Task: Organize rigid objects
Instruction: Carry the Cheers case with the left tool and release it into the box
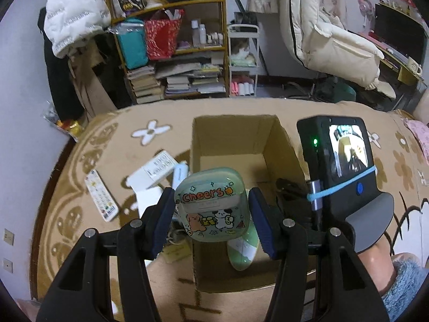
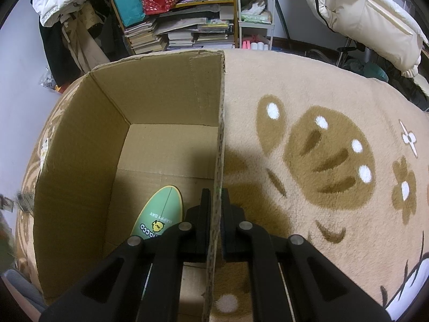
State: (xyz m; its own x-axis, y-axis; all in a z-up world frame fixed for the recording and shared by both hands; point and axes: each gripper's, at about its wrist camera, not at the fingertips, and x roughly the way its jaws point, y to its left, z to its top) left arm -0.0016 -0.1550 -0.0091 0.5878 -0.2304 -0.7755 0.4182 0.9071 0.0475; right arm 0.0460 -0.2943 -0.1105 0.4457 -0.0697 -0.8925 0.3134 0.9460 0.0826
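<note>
Currently, the left gripper (image 1: 211,214) is clasping a pale green cartoon-printed case (image 1: 211,206) over the open brown cardboard box (image 2: 171,94). Right gripper (image 2: 215,222) is pinching the box's right wall. A green oval case (image 2: 161,214) is lying inside; a white remote control (image 1: 100,196) is sitting left of the box.

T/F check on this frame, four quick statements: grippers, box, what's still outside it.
1. The left gripper holds a green case marked "cheers". True.
2. The right gripper is open above the rug. False: it is clamped on the box wall.
3. The box is empty. False: a green oval item lies on its floor.
4. A remote lies on the rug, outside the box. True.
</note>
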